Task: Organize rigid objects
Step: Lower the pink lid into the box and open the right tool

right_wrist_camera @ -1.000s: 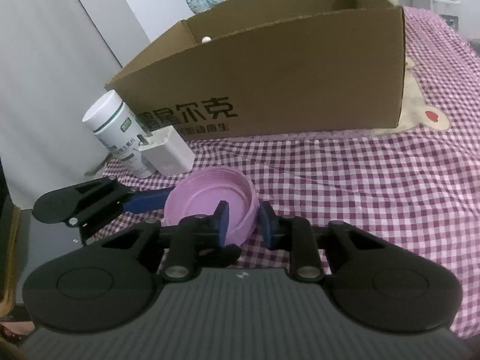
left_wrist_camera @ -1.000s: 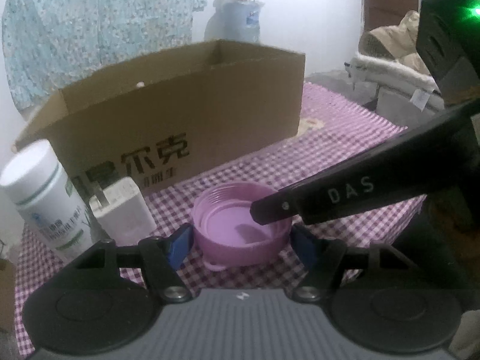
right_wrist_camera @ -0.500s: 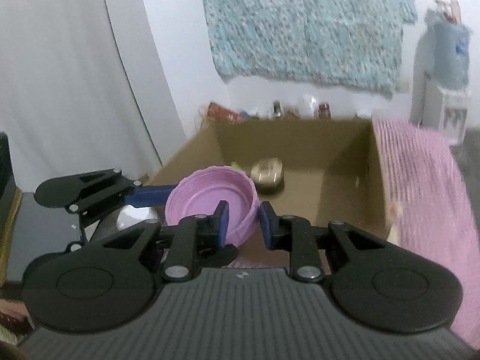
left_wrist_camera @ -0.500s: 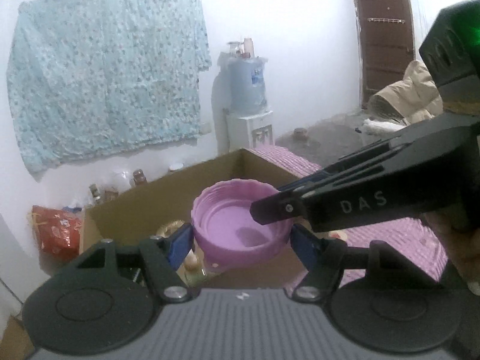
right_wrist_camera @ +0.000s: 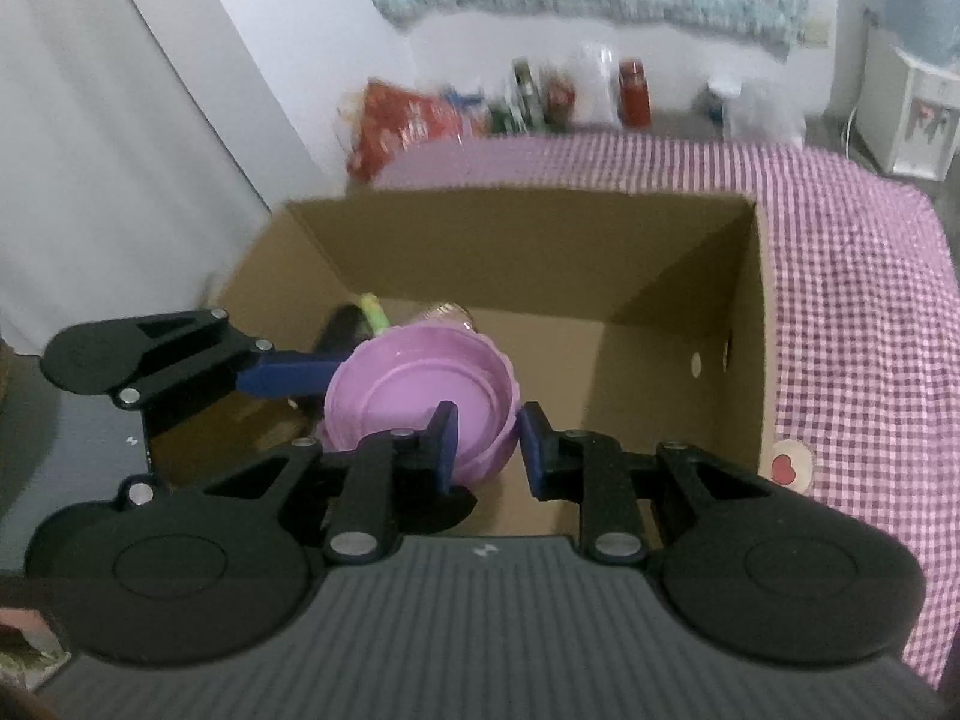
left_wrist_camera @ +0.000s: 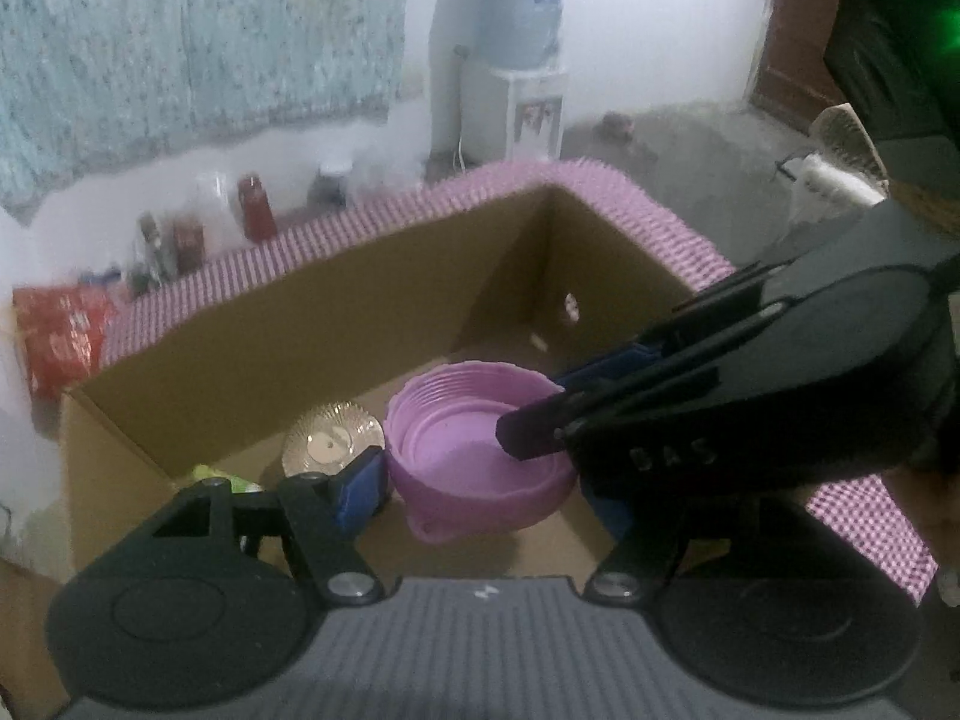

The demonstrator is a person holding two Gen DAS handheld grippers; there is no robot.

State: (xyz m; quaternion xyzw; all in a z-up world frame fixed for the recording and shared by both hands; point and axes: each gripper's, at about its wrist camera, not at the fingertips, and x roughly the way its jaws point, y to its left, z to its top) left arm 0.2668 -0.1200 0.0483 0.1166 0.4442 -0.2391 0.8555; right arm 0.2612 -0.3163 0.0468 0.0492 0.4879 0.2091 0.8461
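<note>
A pink plastic lid (left_wrist_camera: 474,450) hangs over the open cardboard box (left_wrist_camera: 336,324), held from two sides. My left gripper (left_wrist_camera: 480,492) is shut on the lid, its blue pads (left_wrist_camera: 360,489) pressing the lid's outer rim. My right gripper (right_wrist_camera: 487,450) is shut on the lid's near rim (right_wrist_camera: 420,396), one finger inside and one outside. In the right wrist view the left gripper's finger (right_wrist_camera: 282,375) reaches in from the left. The box (right_wrist_camera: 690,324) lies below both grippers.
In the box lie a shiny round fluted disc (left_wrist_camera: 333,444) and a green item (right_wrist_camera: 375,315). The box stands on a purple checked tablecloth (right_wrist_camera: 852,300). Bottles and a red bag (right_wrist_camera: 408,126) stand behind the table. A water dispenser (left_wrist_camera: 516,60) stands at the back.
Both grippers have carried the lid up from the tablecloth and forward over the box. It now hangs lower, inside the box opening. The white bottle and charger are out of view.
</note>
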